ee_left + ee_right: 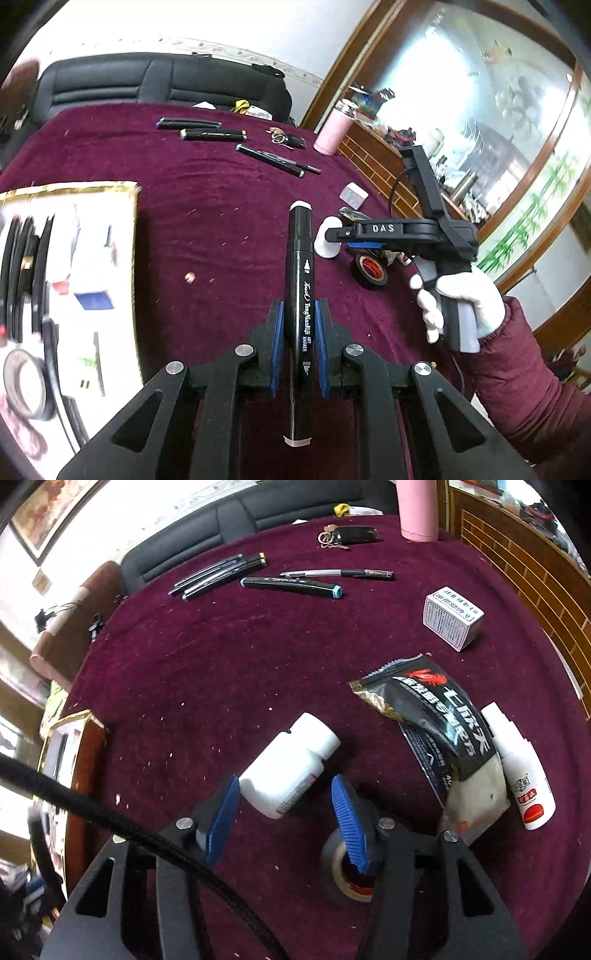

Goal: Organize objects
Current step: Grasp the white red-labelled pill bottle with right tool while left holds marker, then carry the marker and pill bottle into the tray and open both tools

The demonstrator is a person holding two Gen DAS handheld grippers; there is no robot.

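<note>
1. Two blue pads of my left gripper (pixel 299 343) press tight on a black art marker (pixel 298 295), lifted above the maroon tablecloth (pixel 207 206).
2. My right gripper (pixel 284 819) stands half open around a lying white bottle (pixel 291 764), not squeezing it.
3. Other markers (pixel 291 585) lie far behind.

A lived-in home sitting room: a round table under a maroon velvet cloth (pixel 258 657), a black leather sofa (pixel 155 81) at its far side, a large wood-framed landscape painting (pixel 491 110) on the right, car keys (pixel 347 535) left out.
</note>
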